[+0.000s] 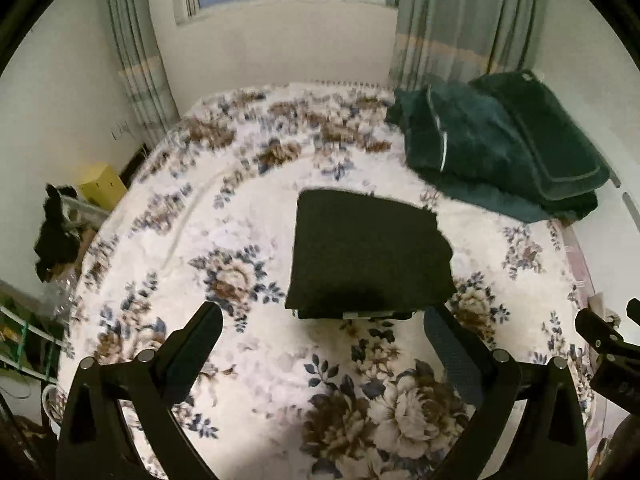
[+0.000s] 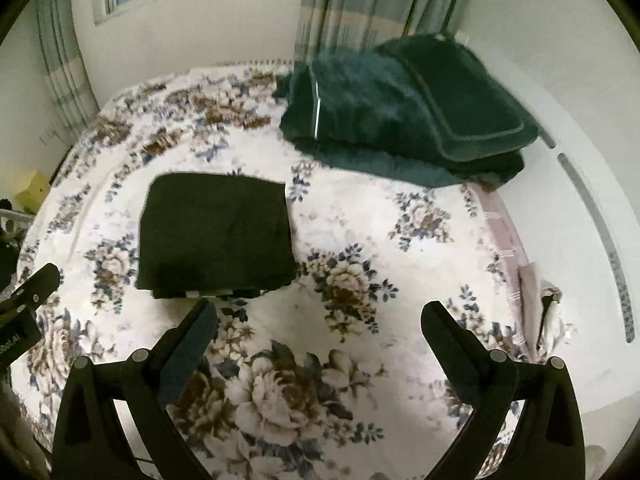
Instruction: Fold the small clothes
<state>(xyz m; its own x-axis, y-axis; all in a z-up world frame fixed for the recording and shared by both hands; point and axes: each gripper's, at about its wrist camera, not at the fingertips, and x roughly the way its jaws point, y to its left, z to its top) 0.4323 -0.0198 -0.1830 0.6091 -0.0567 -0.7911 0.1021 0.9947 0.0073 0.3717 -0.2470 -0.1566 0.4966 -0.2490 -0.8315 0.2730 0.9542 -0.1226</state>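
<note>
A dark folded garment (image 1: 366, 254) lies flat on the floral bedspread (image 1: 248, 220), a neat rectangle with a white tag at its near edge. It also shows in the right wrist view (image 2: 216, 236), left of centre. My left gripper (image 1: 324, 320) is open and empty, hovering just in front of the garment's near edge. My right gripper (image 2: 320, 316) is open and empty, over the bedspread (image 2: 360, 240) to the right of the garment. The right gripper's body shows at the right edge of the left wrist view (image 1: 608, 344).
A dark green folded blanket and cushion (image 2: 404, 112) sit at the back right of the bed, near the white wall. Curtains (image 1: 460, 20) and a window are behind. A yellow box (image 1: 102, 186) and clutter lie off the bed's left side.
</note>
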